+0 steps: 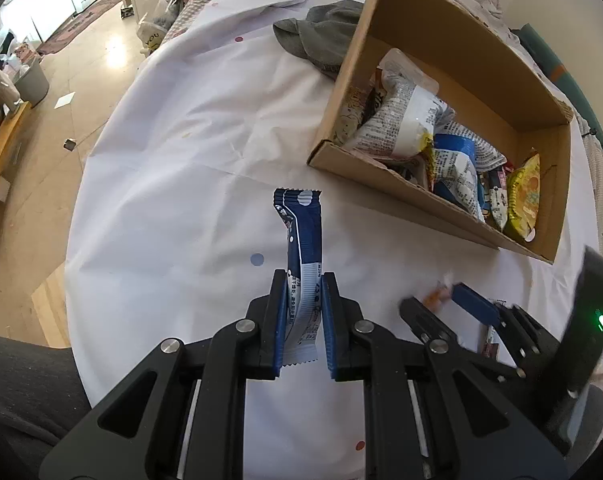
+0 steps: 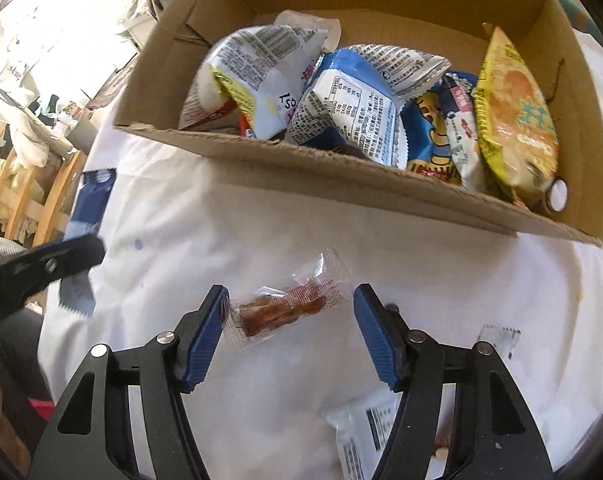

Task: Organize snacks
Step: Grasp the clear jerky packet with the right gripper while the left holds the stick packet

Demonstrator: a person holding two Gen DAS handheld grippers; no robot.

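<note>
My left gripper (image 1: 304, 280) is shut on a blue and white snack bar wrapper (image 1: 305, 232), which sticks out past the fingertips above the white tablecloth. The same bar (image 2: 95, 196) shows at the left edge of the right wrist view. My right gripper (image 2: 291, 290) holds a clear wrapper with reddish-brown snack pieces (image 2: 285, 308) end to end between its blue pads, just off the cloth. In the left wrist view that gripper (image 1: 433, 296) is blurred at the lower right. A cardboard box (image 2: 341, 184) beyond both grippers holds several snack bags.
A grey cloth (image 1: 321, 36) lies left of the box. A white printed packet (image 2: 361, 432) and a small white wrapper (image 2: 499, 336) lie on the cloth near my right gripper. The table's rounded edge (image 1: 73, 240) drops to the wooden floor at left.
</note>
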